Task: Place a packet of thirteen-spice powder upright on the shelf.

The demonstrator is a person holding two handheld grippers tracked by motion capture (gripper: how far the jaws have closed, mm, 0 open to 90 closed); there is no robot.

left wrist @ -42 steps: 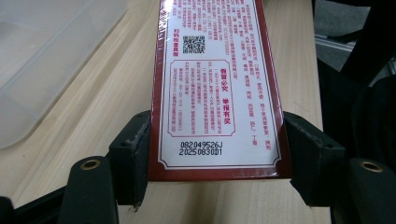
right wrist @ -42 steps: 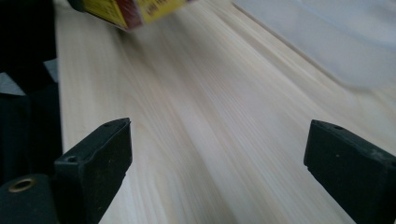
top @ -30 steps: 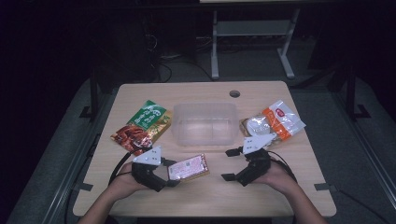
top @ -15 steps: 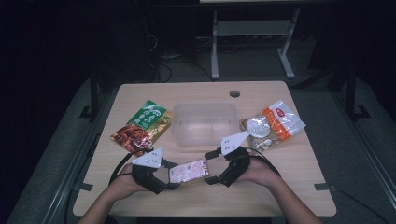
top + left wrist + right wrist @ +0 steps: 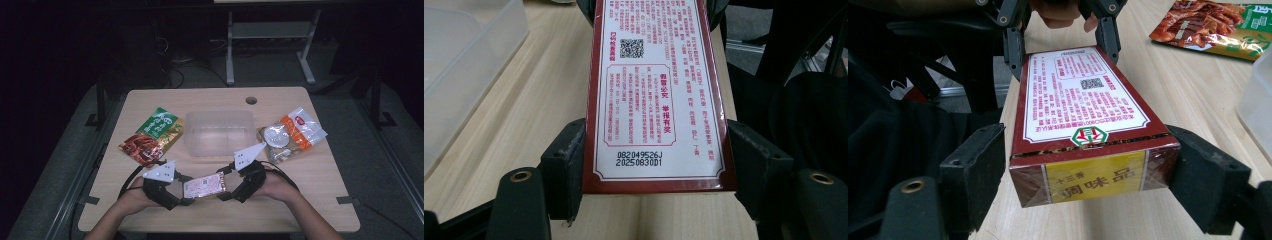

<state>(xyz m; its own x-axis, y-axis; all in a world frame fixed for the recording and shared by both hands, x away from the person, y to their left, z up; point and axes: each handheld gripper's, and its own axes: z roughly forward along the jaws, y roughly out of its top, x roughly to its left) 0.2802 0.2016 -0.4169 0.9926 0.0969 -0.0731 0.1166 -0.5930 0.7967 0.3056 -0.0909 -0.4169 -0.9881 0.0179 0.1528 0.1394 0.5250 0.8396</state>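
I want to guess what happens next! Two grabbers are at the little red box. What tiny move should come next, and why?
Probably the right gripper should finish closing on the box. Its jaws have just been closing, but one side looks slightly apart from the box. The left gripper already holds the other end.

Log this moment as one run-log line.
left tongs: shut on box | right tongs: closing around box's other end | clear bin: empty

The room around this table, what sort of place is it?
Probably a lab or recording workspace, not a kitchen. A plain wooden table with a cable hole stands in a dark room; cables trail on the floor behind, beside a metal frame.
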